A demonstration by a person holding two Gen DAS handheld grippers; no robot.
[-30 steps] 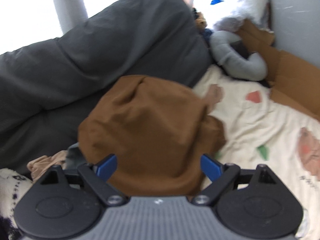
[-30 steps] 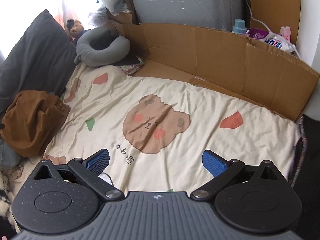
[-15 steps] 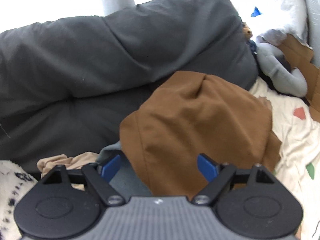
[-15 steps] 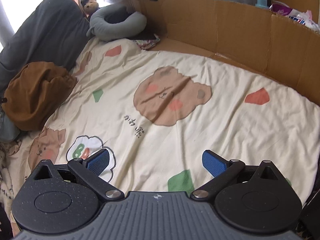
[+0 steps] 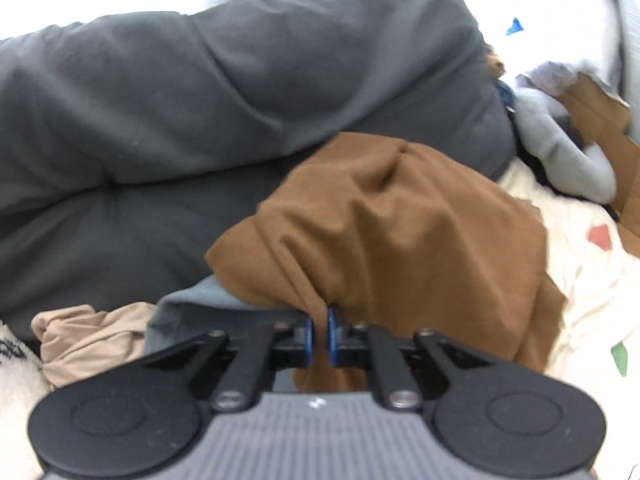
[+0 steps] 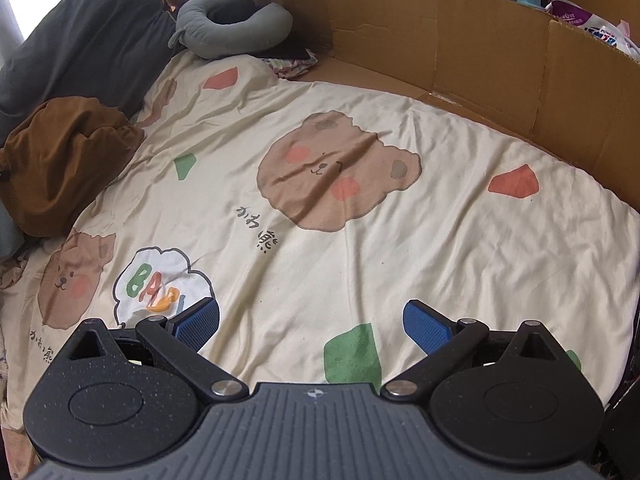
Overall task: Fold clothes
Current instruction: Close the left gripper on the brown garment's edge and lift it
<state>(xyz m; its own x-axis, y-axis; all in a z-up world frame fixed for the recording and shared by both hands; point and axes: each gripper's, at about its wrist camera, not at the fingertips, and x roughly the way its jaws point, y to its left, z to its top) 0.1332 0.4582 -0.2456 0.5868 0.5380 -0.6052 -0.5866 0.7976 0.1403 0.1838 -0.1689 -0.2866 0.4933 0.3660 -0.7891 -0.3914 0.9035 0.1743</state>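
Note:
A crumpled brown garment [image 5: 400, 240] lies heaped against a dark grey cushion [image 5: 200, 120] at the bed's left side. My left gripper [image 5: 319, 334] is shut on a fold at the garment's near edge, its blue pads pinching the cloth. The right wrist view shows the same brown garment [image 6: 64, 160] at far left. My right gripper [image 6: 312, 322] hovers open over the cream bear-print sheet [image 6: 360, 220], with nothing between its fingers.
A grey-blue cloth [image 5: 188, 304] and a beige cloth [image 5: 88, 336] lie under and beside the brown heap. A grey neck pillow [image 6: 232, 30] sits at the head of the bed. Cardboard walls [image 6: 480, 72] line the far and right sides.
My left gripper went from open to shut on the brown garment's near edge after swinging left toward the cushion. The right gripper lowered and tilted toward the sheet, still open.

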